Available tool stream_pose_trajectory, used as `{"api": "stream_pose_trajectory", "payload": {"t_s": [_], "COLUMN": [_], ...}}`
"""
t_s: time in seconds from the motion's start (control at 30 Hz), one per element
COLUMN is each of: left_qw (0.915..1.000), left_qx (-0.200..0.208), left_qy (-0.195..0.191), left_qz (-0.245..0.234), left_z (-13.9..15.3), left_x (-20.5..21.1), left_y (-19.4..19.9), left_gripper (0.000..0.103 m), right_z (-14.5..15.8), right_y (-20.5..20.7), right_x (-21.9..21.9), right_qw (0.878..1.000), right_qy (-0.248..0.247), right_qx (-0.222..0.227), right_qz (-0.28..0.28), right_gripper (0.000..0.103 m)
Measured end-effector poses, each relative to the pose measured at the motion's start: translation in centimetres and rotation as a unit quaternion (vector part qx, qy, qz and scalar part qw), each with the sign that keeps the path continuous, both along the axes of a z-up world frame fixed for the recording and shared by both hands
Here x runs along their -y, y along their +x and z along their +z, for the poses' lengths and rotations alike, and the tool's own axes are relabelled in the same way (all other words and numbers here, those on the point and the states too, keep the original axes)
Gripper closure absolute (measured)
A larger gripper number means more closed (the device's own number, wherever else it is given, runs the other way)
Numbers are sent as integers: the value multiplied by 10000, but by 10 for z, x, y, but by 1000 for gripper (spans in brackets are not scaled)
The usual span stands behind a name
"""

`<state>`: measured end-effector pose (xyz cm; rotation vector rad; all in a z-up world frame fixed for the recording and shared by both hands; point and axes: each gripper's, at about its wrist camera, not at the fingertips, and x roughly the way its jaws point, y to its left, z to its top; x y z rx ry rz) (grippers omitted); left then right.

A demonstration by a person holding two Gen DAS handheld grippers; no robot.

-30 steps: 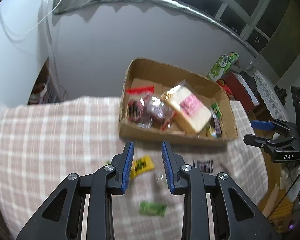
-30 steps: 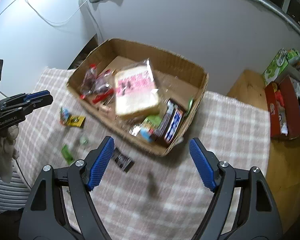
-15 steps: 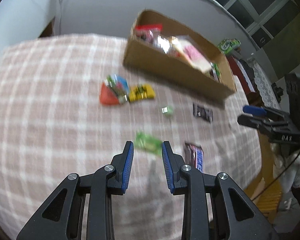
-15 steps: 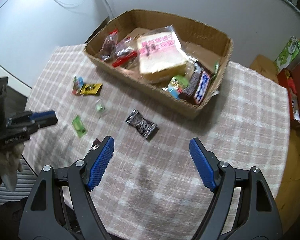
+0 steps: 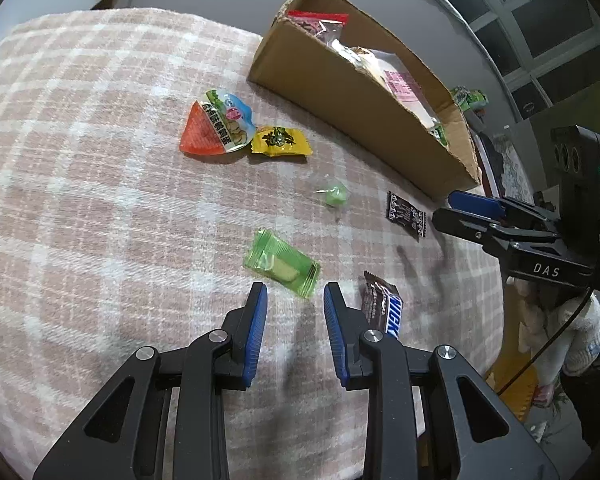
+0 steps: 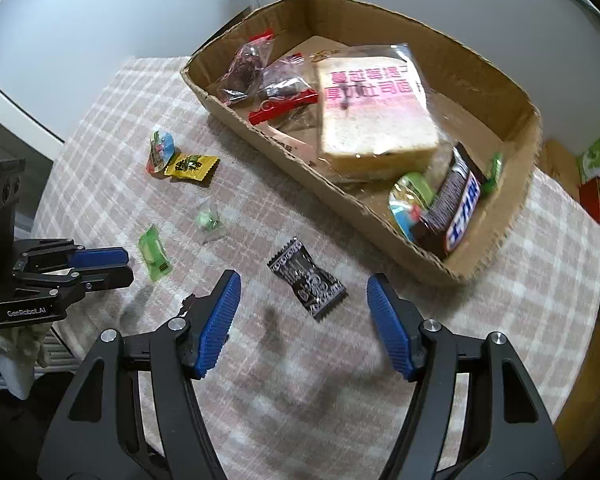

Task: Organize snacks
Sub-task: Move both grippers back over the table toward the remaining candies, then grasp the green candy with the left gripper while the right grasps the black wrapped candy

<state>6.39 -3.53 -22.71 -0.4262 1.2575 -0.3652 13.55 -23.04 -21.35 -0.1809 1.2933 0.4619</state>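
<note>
Setting: grey walls stood behind a table spread with a pink-and-white checked cloth (image 5: 80, 184).
Cardboard box (image 6: 496, 92): it sat open-topped at the far side of the tabletop, one long wall facing the loose snacks.
Bread pack (image 6: 374, 108): the biggest item in the box, a clear-wrapped slice with pink print, lay in the middle.
Box, other contents: red-edged clear bags (image 6: 268, 80) lay at one end; a Snickers bar (image 6: 454, 208) and a green-blue packet (image 6: 410, 196) lay at the other.
Left gripper (image 5: 294, 308): its jaws stood narrowly apart with nothing between them, above the near part of the tabletop, just short of the green wafer packet (image 5: 282, 262).
Right gripper (image 6: 302, 308): its jaws stood wide apart and empty, the black patterned candy (image 6: 306, 278) lying on the cloth just beyond and between them.
Second Snickers bar (image 5: 382, 306): it lay on the cloth just beside the left gripper's right finger.
Orange-and-blue packet (image 5: 216, 128): it lay mid-tabletop near the box, touching a yellow packet (image 5: 280, 142).
Small green candy (image 5: 334, 194): it sat in a clear wrapper between the yellow packet and the black patterned candy.
</note>
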Motion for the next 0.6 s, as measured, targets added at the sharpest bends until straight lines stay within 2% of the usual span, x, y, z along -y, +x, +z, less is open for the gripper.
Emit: {"api": "stream_pose_trajectory", "payload": {"t_s": [0.27, 0.47, 0.6], "left_qw": [10000, 9990, 9973], "left_qx": [-47, 106, 348], "left_qy": [15, 386, 613], "left_qz": [21, -210, -228], "left_z": [-5, -1, 8], "left_x": [4, 25, 31], "left_y": [14, 27, 28], "left_gripper": [76, 76, 76], "right_z": [-10, -15, -18], "right_y": [10, 17, 19], "right_x": [-8, -9, -11], "right_qw": [9999, 9998, 9997], "right_qy": [-100, -105, -115], "right_qx": [-22, -50, -89], "right_qz": [139, 178, 221], "right_gripper": [34, 34, 34]}}
